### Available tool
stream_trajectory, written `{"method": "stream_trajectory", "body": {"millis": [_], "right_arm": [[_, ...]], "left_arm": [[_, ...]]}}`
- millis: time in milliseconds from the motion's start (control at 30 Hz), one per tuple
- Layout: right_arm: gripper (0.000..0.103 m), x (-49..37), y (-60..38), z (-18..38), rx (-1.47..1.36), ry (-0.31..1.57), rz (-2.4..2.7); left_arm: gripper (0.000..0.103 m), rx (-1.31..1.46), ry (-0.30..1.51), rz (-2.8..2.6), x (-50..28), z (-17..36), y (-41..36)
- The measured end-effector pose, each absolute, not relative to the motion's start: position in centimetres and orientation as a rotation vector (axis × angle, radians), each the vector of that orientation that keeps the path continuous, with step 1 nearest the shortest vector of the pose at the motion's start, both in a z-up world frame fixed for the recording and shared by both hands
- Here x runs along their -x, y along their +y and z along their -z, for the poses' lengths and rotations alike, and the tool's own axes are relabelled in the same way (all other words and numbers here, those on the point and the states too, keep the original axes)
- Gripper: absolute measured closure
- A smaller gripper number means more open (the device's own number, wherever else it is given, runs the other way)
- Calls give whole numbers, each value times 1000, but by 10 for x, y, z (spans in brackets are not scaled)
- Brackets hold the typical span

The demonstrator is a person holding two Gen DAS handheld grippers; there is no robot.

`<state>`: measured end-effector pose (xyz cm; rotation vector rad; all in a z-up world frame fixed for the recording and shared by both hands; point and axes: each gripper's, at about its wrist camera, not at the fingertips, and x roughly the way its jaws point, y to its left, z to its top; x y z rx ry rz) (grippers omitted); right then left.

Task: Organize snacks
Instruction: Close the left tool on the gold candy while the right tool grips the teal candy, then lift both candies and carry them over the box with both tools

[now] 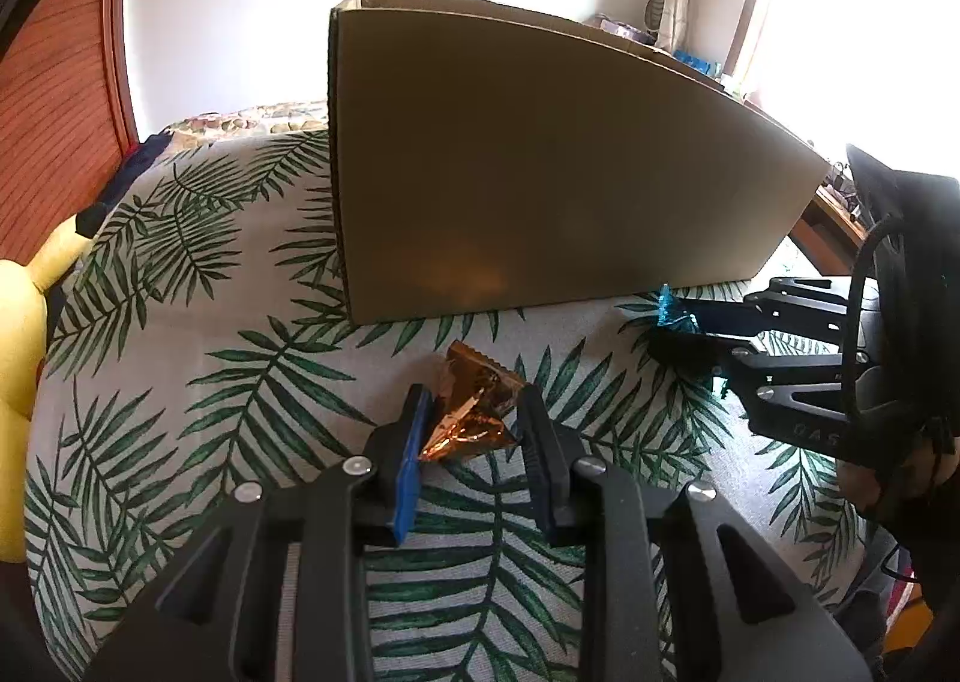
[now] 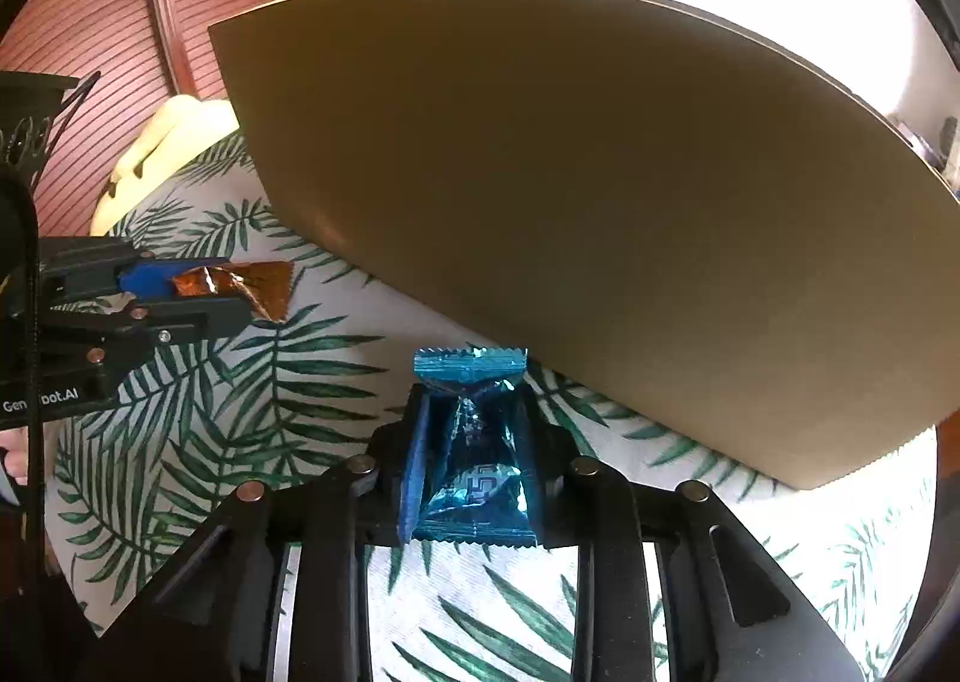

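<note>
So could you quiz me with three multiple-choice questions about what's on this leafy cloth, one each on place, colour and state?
1. Where does the tall brown cardboard box stand relative to the two pairs of tongs?
A. Beyond them, on the palm-leaf patterned cloth
B. Between them
C. Behind them

2. What colour is the crinkly foil snack packet in the right tongs?
A. Copper
B. Blue
C. Green

3. What state are the left tongs in?
A. Wide open, empty
B. Shut on nothing
C. Shut on the copper foil snack packet

Answers: 1 A, the box rises past both sets of fingertips. 2 B, the right wrist view shows blue foil. 3 C, the copper foil is pinched between the pads.
</note>
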<state>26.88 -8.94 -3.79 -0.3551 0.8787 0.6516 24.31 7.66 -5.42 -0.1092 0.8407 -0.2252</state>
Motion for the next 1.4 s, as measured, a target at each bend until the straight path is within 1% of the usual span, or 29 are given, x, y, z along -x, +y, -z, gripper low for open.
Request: {"method": "stream_trajectory", "body": {"millis": [433, 700, 867, 1067, 1400], "right_arm": [[80, -245, -116, 27, 285, 844, -636], [80, -229, -131, 17, 257, 816, -621], [80, -224, -143, 10, 200, 803, -607], [80, -221, -158, -4, 169, 767, -584], [79, -232, -165, -52, 169, 636, -566]], "left_arm": [[76, 55, 829, 223, -237, 52, 62], [76, 43, 796, 267, -227, 36, 46], [76, 41, 760, 294, -224, 19, 37], [76, 41, 686, 321, -226, -14, 27], [76, 30, 561, 322, -246, -66, 25]]}}
